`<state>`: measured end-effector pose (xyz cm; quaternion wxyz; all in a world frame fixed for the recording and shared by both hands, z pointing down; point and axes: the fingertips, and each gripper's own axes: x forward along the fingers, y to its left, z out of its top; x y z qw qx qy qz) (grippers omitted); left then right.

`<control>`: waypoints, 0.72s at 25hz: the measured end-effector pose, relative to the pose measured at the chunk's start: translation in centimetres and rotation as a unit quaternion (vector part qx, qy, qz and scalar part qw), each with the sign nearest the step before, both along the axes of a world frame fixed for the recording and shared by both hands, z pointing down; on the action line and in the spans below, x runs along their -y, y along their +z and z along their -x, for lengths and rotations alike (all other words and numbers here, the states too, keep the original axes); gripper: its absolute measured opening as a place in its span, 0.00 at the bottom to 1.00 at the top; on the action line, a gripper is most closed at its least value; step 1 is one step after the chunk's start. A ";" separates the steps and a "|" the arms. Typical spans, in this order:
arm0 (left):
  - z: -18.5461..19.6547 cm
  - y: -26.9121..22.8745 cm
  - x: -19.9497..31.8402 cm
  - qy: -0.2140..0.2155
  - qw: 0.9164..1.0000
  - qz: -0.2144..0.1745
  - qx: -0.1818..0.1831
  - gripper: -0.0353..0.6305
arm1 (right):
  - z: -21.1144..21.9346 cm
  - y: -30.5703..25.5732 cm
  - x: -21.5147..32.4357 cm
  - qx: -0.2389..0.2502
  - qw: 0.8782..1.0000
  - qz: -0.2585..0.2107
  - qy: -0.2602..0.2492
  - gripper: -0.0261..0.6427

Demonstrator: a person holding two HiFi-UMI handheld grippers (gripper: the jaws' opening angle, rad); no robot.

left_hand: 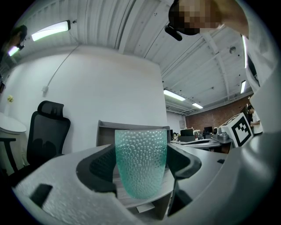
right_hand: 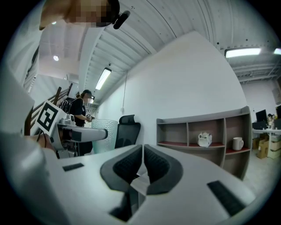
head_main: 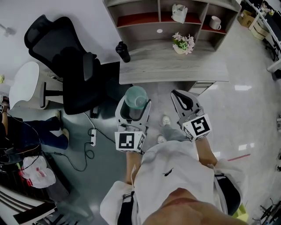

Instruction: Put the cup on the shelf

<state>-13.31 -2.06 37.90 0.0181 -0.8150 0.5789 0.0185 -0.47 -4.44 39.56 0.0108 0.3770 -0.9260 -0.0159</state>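
Observation:
A teal dimpled glass cup (head_main: 135, 100) stands upright between the jaws of my left gripper (head_main: 133, 107), which is shut on it; in the left gripper view the cup (left_hand: 141, 161) fills the gap between the dark pads. My right gripper (head_main: 185, 99) is shut and holds nothing, its pads touching (right_hand: 142, 167). Both grippers hover over the floor, short of the grey shelf unit (head_main: 175, 26). The right gripper view shows the shelf (right_hand: 206, 132) ahead on the right and the cup (right_hand: 104, 134) on the left.
On the shelf are a white mug (head_main: 214, 22), a white figure (head_main: 179, 12) and a flower pot (head_main: 183, 43). A black bottle (head_main: 123, 51) stands at the low ledge's left end. A black office chair (head_main: 66, 66) is on the left, with cables and a power strip (head_main: 92, 137) on the floor.

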 end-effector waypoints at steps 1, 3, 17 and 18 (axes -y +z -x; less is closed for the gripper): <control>0.1 0.1 0.6 -0.002 1.000 0.002 0.000 0.62 | 0.1 0.1 0.7 -0.001 1.000 0.001 -0.002 0.09; 0.3 0.3 1.7 -0.006 1.000 0.005 0.000 0.62 | 0.4 0.3 2.0 -0.003 1.000 0.004 -0.006 0.09; 1.0 0.6 8.5 -0.026 1.000 0.013 0.001 0.62 | 1.2 0.5 9.1 -0.002 1.000 0.012 -0.026 0.09; 1.0 0.6 8.9 -0.027 1.000 0.014 0.001 0.62 | 1.1 0.4 9.7 -0.001 1.000 0.011 -0.027 0.09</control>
